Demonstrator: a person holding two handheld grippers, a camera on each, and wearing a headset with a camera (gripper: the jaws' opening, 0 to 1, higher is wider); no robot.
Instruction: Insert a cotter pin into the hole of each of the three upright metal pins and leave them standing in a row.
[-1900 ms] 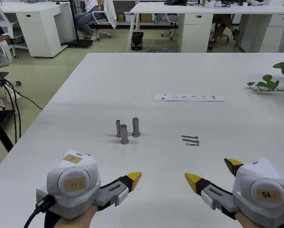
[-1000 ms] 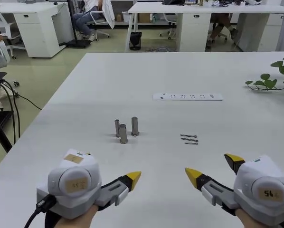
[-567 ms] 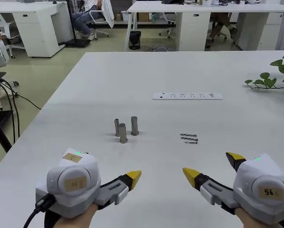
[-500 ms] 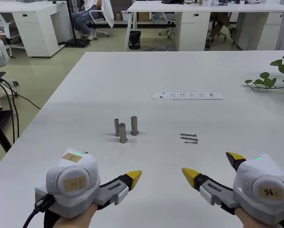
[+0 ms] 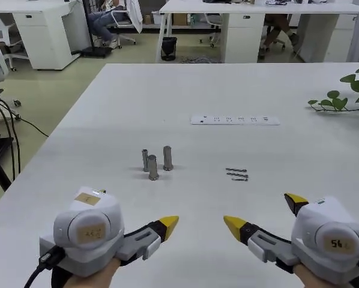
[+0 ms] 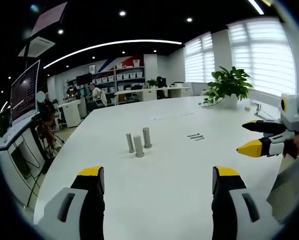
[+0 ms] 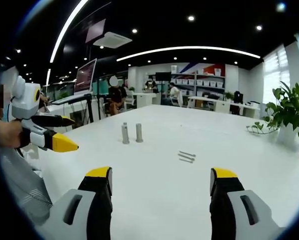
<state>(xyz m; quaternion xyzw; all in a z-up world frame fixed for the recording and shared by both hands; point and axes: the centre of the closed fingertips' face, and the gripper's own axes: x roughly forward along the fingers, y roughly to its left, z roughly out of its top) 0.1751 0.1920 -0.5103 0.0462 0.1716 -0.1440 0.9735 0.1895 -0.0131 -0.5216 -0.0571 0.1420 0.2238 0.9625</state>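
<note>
Both grippers hover low over the near edge of the white table (image 5: 185, 90), the left gripper (image 6: 158, 175) and right gripper (image 5: 265, 211) each with jaws spread wide and nothing between them. Ahead, three metal pins (image 5: 152, 168) stand upright in a tight cluster, not a row; three cotter pins (image 5: 237, 174) lie flat side by side to their right, well apart from them. A power strip (image 5: 235, 120) lies beyond. No pin looks fitted, so the work seems at its opening step: likely a reach forward by the right gripper for a fine pinch on one thin cotter pin.
</note>
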